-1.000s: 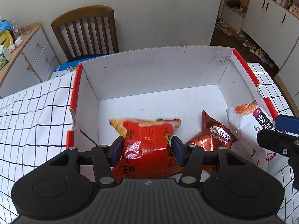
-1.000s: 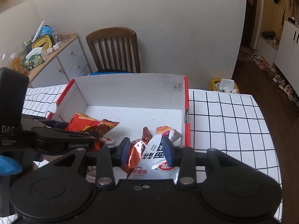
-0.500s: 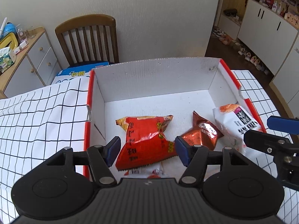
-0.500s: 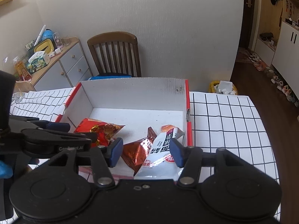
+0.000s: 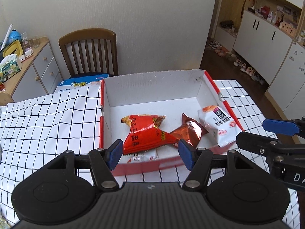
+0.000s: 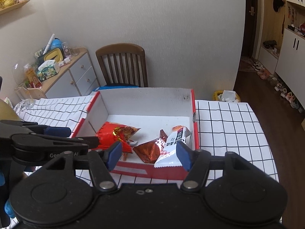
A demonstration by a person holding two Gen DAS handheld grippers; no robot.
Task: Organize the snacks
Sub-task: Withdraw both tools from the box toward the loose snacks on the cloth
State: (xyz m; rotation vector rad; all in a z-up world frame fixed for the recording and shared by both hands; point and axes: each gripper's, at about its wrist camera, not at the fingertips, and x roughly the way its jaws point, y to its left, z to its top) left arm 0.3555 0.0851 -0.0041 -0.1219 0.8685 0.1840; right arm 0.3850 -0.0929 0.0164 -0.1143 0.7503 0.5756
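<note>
Both grippers have pulled back from the box [image 5: 150,87], left [image 5: 150,153] and right [image 6: 149,155] spread wide, holding nothing; red bag [image 5: 145,133], brown packet [image 5: 188,131], white pack [image 5: 219,124] lie inside; sorting looks nearly finished.

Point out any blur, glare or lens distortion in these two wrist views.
Left wrist view: the box's near red rim is smeared by motion blur; the copper packet shows a bright foil glare; fisheye bends the tablecloth grid. Right wrist view: sharper, the box is crisp; walls and door frame curve toward the edges.
</note>
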